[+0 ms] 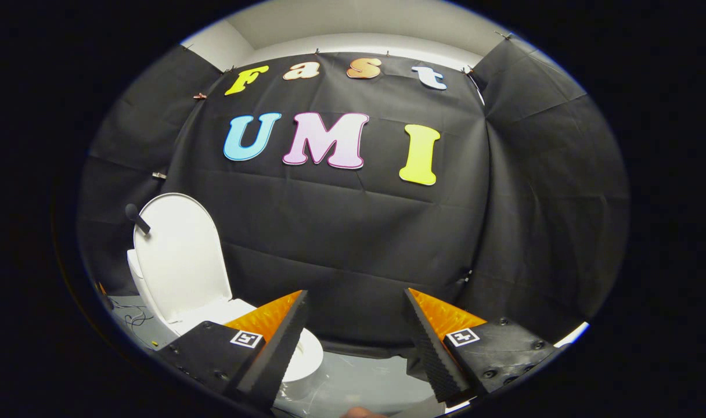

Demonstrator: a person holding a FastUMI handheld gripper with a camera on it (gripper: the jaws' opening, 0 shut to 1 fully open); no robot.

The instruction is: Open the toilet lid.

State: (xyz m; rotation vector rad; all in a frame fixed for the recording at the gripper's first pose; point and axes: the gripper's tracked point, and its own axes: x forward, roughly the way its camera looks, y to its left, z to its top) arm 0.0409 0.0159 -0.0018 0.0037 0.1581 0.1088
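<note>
Black-cloth booth, grey floor (376,377): toilet lid (179,261) already upright, gripper (356,342) fingers spread, grasping nothing; risk is lid tipping shut if nudged.

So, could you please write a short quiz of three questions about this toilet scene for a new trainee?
1. True or false: the toilet lid stands raised, nearly upright.
2. How do the jaws of the gripper stand? A) open, holding nothing B) shut on the lid C) shut on the seat
3. Fill in: the dark knob-like handle sits near the lid's ____ edge.

Key:
1. True. The lid is up above the toilet bowl.
2. A. They stand apart with only the black cloth wall and grey floor between them.
3. Upper.
</note>
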